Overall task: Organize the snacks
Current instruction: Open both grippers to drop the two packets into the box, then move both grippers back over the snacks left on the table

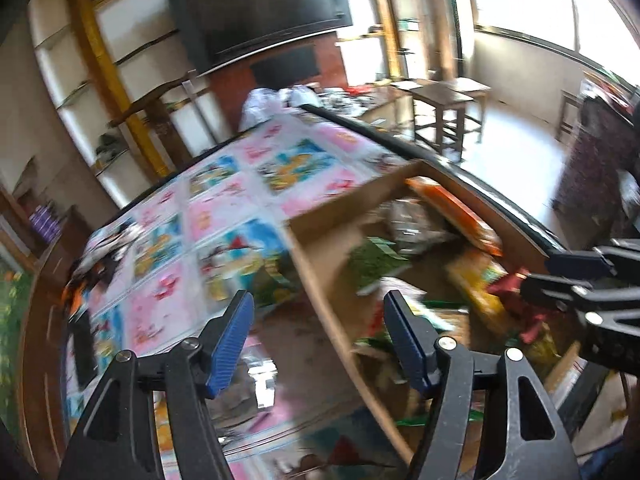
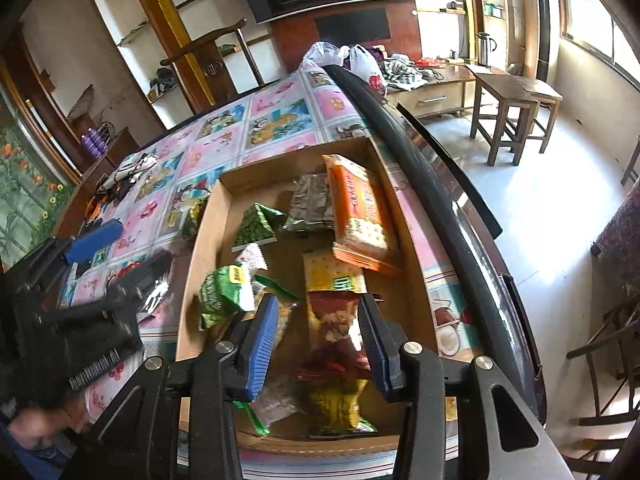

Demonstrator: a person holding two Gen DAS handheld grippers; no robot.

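We see a shallow cardboard box (image 2: 208, 216) on the surface (image 2: 280, 108), which wears a pink and blue picture cloth; the box lies near the surface's right edge, along a dark rim.

Snacks fill the box. An orange cracker pack (image 2: 360, 212) lies along its right wall, long and flat, with pale dotted print at its near end. Beside it, toward the far wall, sits a grey foil pack (image 2: 312, 204). A green triangular pouch (image 2: 258, 228) lies near the middle. Nearer to us a crumpled green bag (image 2: 224, 296) rests by the left wall. A yellow pack (image 2: 332, 272) lies under the orange one's near end.

Our right gripper (image 2: 320, 336) hangs over the box's near end, its jaws a narrow gap apart. A red-brown pack (image 2: 332, 328) lies between them, yet the pads stand clear of it.

Our left gripper (image 1: 320, 340) is blurred. It hovers over the box's left wall, jaws fairly wide, nothing in them.
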